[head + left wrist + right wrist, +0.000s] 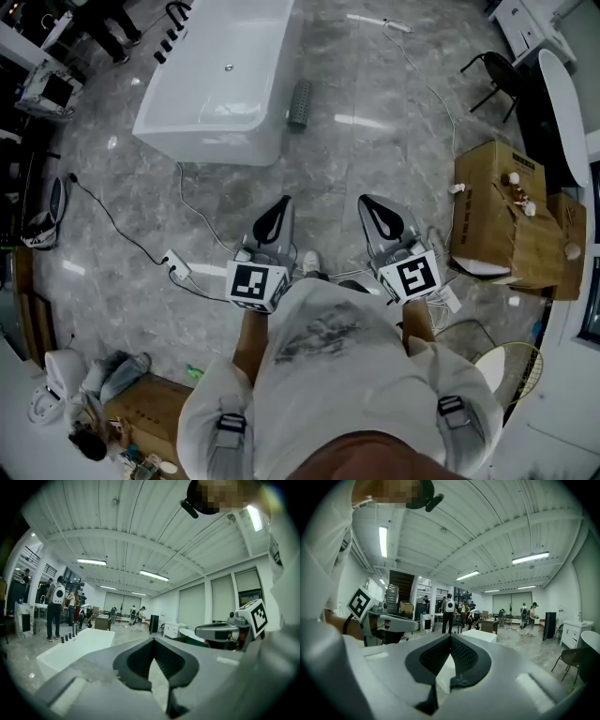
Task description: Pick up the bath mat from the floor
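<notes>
A grey ribbed roll that looks like the bath mat (300, 103) lies on the marble floor against the right side of the white bathtub (216, 75). I hold both grippers level in front of my chest, well short of it. The left gripper (284, 201) is shut with nothing in it, and the right gripper (366, 200) is shut and empty too. In the left gripper view the shut jaws (152, 639) point across the room over the bathtub (79, 644), with the right gripper (220, 631) beside them. The right gripper view shows its shut jaws (450, 636) and the left gripper (393, 623). Neither gripper view shows the mat.
Cardboard boxes (497, 216) stand at the right. A power strip (175, 265) and cables lie on the floor at my left. A black chair (492, 70) is at the far right, a fan (511, 366) near my right side. Several people (449, 613) stand far off.
</notes>
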The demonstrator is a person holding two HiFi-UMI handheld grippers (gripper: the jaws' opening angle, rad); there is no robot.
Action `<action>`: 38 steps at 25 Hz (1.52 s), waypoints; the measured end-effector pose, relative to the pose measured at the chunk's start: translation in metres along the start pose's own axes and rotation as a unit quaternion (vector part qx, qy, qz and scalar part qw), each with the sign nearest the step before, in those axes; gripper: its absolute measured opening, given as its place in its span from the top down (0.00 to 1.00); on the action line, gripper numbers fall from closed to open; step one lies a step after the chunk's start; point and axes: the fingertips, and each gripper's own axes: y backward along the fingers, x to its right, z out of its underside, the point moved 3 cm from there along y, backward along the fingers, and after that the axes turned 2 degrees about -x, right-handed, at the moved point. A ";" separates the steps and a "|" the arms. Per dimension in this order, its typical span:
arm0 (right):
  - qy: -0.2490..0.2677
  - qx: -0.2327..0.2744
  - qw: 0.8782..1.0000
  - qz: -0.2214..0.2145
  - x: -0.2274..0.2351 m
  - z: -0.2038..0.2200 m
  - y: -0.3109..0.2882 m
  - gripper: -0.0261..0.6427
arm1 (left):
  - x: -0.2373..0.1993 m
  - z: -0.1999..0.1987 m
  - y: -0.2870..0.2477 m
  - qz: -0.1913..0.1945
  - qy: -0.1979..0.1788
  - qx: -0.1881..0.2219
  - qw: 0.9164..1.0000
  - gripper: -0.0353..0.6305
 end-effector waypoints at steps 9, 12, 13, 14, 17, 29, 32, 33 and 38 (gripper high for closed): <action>-0.004 -0.011 1.000 0.007 0.033 0.001 -0.064 0.96 | -0.049 -0.008 -0.058 0.007 0.016 -0.006 1.000 0.94; -0.007 -0.012 1.000 0.003 0.055 0.005 -0.080 0.96 | -0.057 -0.007 -0.082 0.002 0.015 -0.013 1.000 0.94; -0.009 -0.013 1.000 0.001 0.063 0.007 -0.086 0.96 | -0.059 -0.008 -0.091 0.000 0.015 -0.013 1.000 0.94; -0.010 -0.013 1.000 -0.003 0.071 0.009 -0.092 0.96 | -0.061 -0.010 -0.100 -0.003 0.015 -0.012 1.000 0.94; -0.013 -0.013 1.000 -0.015 0.100 0.011 -0.113 0.96 | -0.070 -0.015 -0.128 -0.016 0.013 -0.012 1.000 0.94; -0.007 -0.003 0.998 -0.070 0.216 -0.002 -0.174 0.96 | -0.084 -0.040 -0.237 -0.066 0.004 -0.025 0.997 0.94; -0.006 -0.003 0.997 -0.080 0.241 -0.002 -0.183 0.96 | -0.082 -0.044 -0.261 -0.074 0.011 -0.024 0.997 0.94; -0.005 -0.003 0.997 -0.083 0.248 -0.001 -0.185 0.96 | -0.081 -0.044 -0.268 -0.076 0.011 -0.023 0.997 0.94; -0.007 -0.003 0.996 -0.091 0.276 0.002 -0.203 0.96 | -0.085 -0.045 -0.297 -0.084 0.013 -0.025 0.996 0.94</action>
